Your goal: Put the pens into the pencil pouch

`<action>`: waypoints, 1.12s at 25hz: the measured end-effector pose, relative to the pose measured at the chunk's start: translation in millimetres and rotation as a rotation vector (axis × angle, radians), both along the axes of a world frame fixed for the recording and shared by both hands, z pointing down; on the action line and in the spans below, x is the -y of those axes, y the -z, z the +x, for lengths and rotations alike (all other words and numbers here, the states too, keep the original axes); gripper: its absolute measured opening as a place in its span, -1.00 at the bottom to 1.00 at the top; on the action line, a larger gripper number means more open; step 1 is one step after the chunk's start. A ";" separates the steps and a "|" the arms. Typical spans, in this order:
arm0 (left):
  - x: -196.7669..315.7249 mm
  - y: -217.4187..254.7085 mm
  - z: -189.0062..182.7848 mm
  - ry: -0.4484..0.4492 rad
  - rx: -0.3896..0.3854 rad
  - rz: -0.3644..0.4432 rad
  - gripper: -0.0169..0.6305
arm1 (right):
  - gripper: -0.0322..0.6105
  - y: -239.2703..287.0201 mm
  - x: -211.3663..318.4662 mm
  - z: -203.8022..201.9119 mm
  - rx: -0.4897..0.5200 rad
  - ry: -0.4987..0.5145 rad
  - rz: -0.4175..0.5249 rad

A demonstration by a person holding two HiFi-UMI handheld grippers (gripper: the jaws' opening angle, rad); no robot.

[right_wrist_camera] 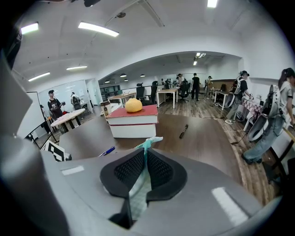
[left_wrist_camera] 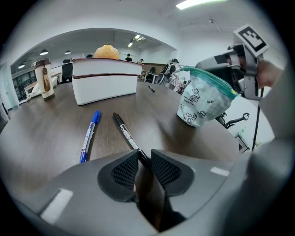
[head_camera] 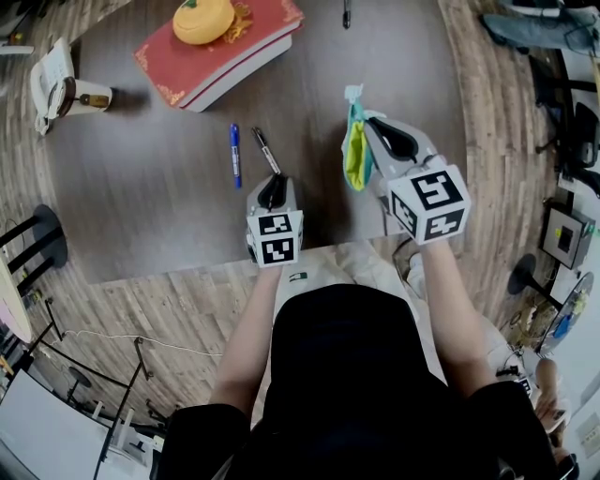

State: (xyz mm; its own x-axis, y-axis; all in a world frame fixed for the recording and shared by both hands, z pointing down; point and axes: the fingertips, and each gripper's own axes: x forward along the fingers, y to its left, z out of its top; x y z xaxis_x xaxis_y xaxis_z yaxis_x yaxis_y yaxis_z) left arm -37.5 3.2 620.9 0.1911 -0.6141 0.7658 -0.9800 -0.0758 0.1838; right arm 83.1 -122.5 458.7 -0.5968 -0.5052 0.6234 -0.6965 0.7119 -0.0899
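Observation:
A black pen (head_camera: 266, 150) and a blue pen (head_camera: 234, 155) lie side by side on the dark table (head_camera: 141, 187). My left gripper (head_camera: 272, 187) is at the black pen's near end. In the left gripper view the pads (left_wrist_camera: 124, 169) hold that pen (left_wrist_camera: 125, 130) between them, while its far end rests on the table beside the blue pen (left_wrist_camera: 90, 135). My right gripper (head_camera: 380, 131) holds the pale green and yellow pouch (head_camera: 356, 150) up off the table, to the right of the pens. Its jaws are shut on the pouch's rim (right_wrist_camera: 146, 146). The pouch (left_wrist_camera: 203, 101) hangs with its zip edge on top.
A stack of red-covered books (head_camera: 220, 47) with an orange, pumpkin-like thing (head_camera: 203, 19) on top stands at the table's far side. Another black pen (head_camera: 346, 14) lies at the far edge. A cup (head_camera: 80, 97) stands at the far left. The near table edge (head_camera: 187, 267) runs under my hands.

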 end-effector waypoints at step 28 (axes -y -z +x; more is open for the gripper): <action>-3.6 29.8 -8.5 -0.080 -0.036 0.034 -0.86 | -0.81 -0.7 3.6 0.9 -0.011 -0.051 0.015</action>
